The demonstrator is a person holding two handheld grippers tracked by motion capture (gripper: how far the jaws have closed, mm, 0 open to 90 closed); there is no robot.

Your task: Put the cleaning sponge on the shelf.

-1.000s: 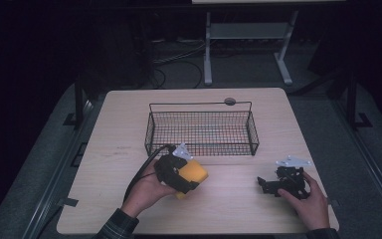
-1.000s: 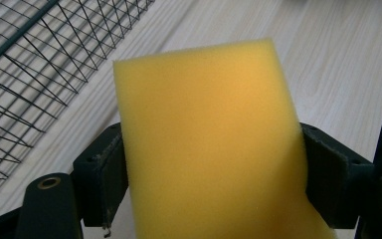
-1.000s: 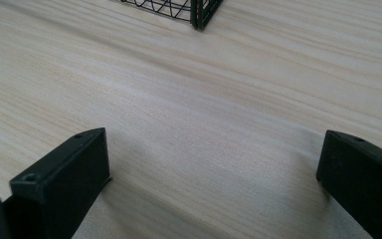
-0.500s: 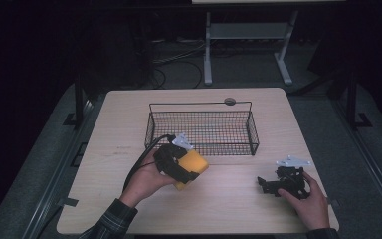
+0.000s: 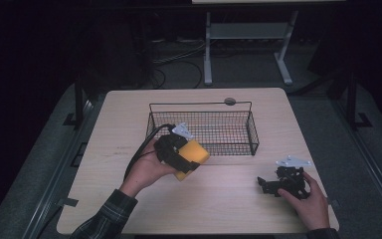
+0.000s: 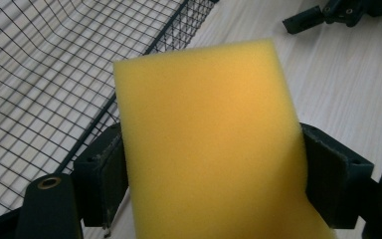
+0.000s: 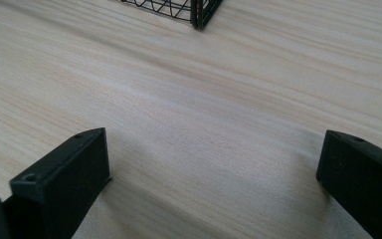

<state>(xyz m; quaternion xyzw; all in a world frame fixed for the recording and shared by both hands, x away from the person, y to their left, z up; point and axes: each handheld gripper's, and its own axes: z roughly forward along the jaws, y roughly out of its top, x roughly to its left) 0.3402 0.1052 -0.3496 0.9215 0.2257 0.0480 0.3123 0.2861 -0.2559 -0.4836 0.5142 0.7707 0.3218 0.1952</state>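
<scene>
Yellow sponge clamped in left gripper, raised beside wire basket for dropping in; right gripper wide open, empty.

Dark plaid sleeve at the left forearm, possibly green and grey in the dim light, black left hand-held gripper with blocky matte jaws, round brass-coloured screw inset, black cable looping behind, black right hand-held gripper topped by pale grey three-cornered plate
</scene>
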